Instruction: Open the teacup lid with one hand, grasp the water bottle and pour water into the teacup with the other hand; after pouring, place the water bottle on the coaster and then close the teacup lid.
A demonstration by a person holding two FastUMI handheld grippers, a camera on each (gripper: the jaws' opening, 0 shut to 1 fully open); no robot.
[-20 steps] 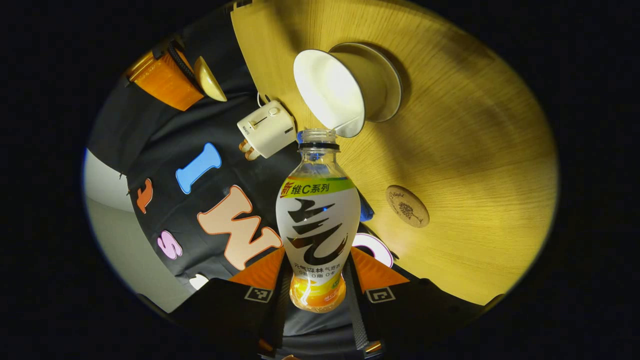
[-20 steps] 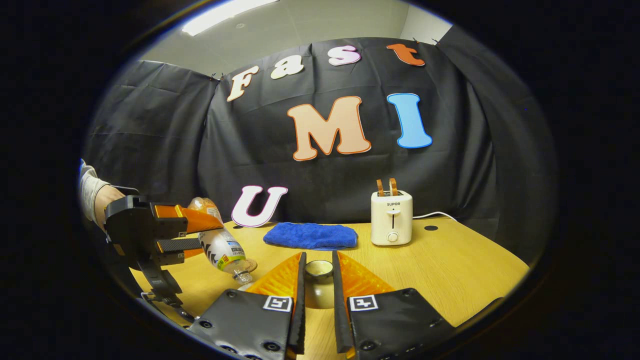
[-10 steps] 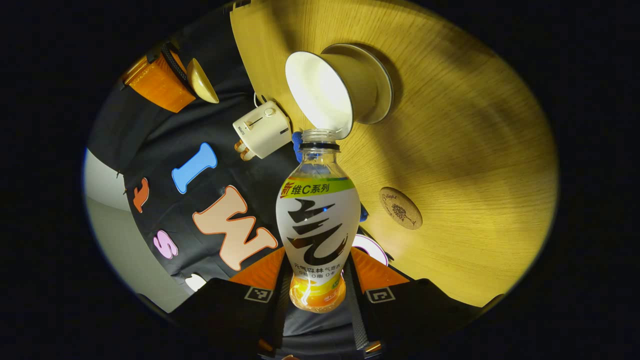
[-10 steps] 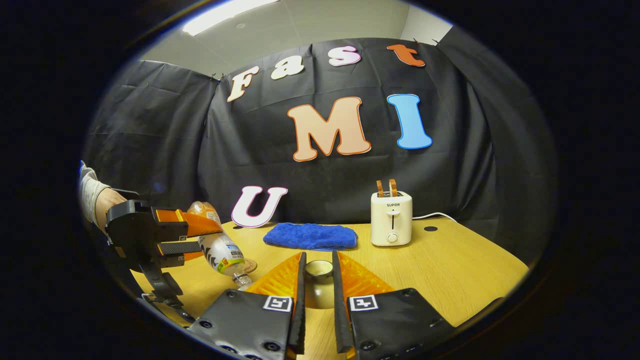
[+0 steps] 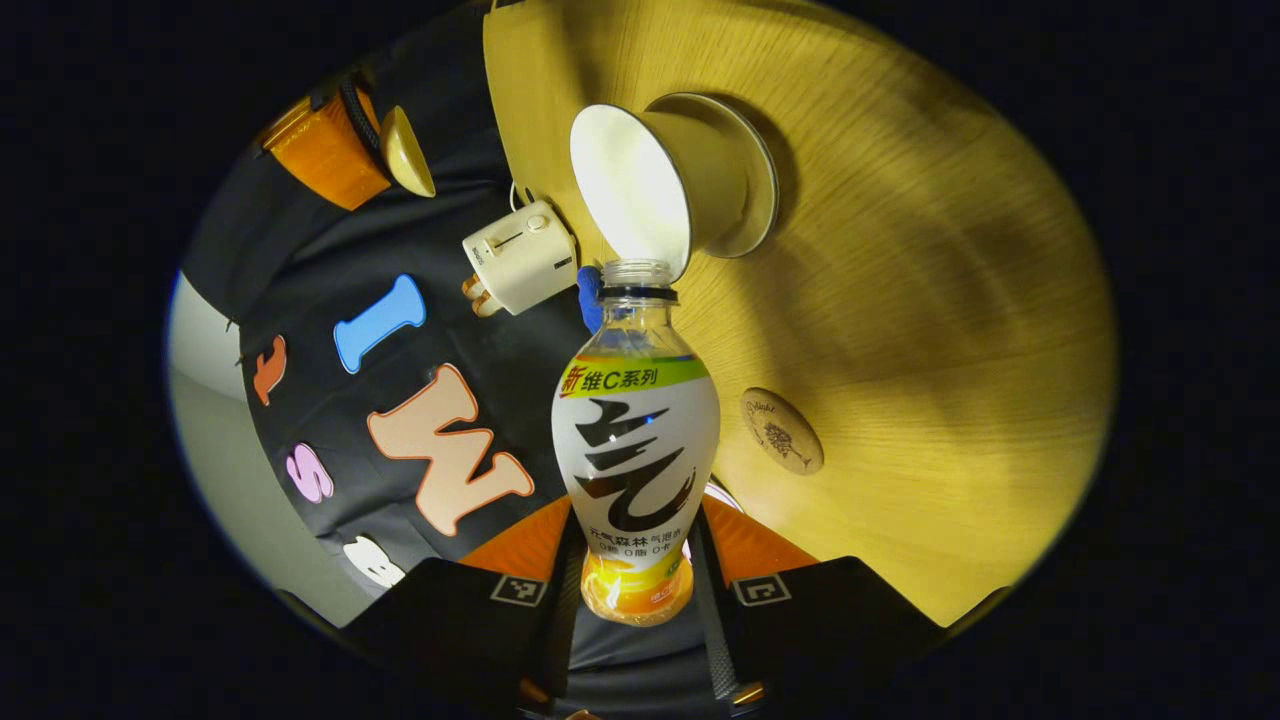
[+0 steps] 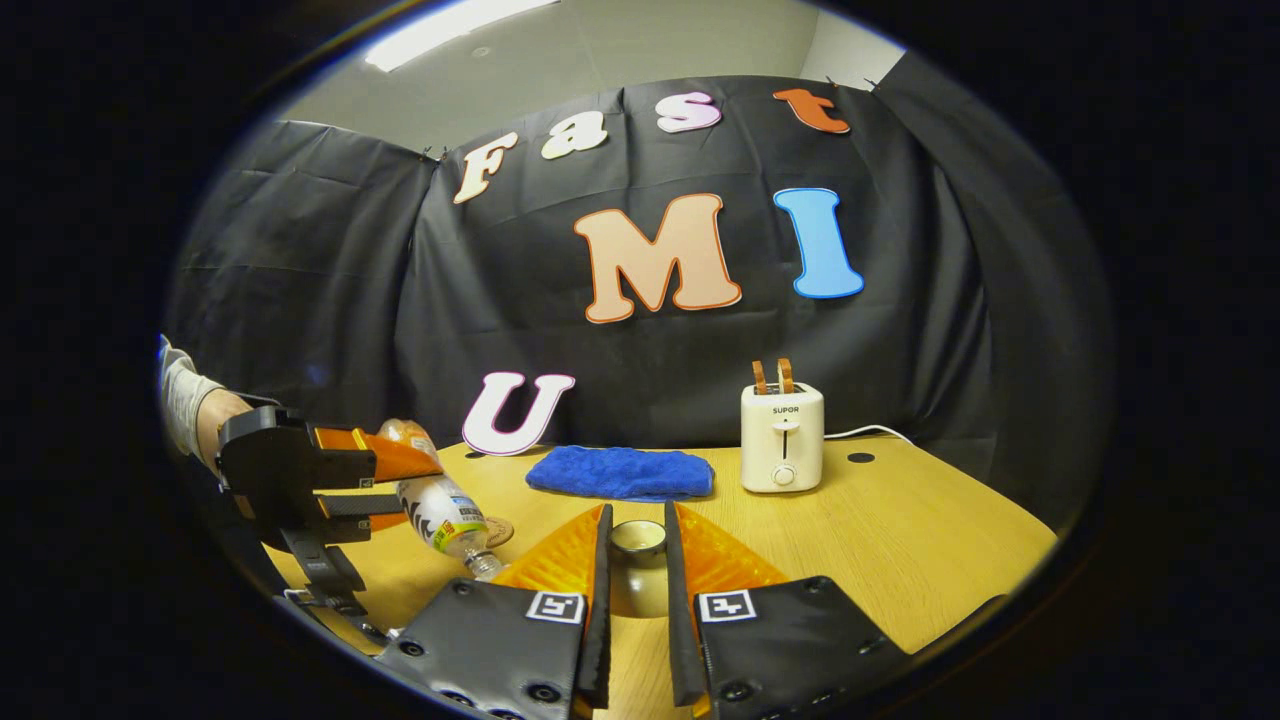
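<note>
My left gripper (image 5: 635, 530) is shut on a clear water bottle (image 5: 635, 440) with a white label and no cap. The bottle is tipped over, and its open mouth sits at the rim of the white teacup (image 5: 635, 185), which stands on its saucer (image 5: 752, 190). A round cork coaster (image 5: 782, 431) lies bare on the table beside the bottle. In the right gripper view my right gripper (image 6: 637, 530) is shut on the teacup lid (image 6: 638, 565), held above the table. There the left gripper (image 6: 400, 480) tilts the bottle (image 6: 445, 508) down at the lower left.
A cream toaster (image 6: 782, 438) with two slices stands at the back of the wooden table (image 6: 900, 540). A folded blue cloth (image 6: 620, 472) lies left of it. A person's hand (image 6: 195, 410) holds the left gripper.
The left gripper has sunk a little and tipped the bottle further, bringing its mouth against the teacup's rim. The right gripper and the lid have stayed still.
</note>
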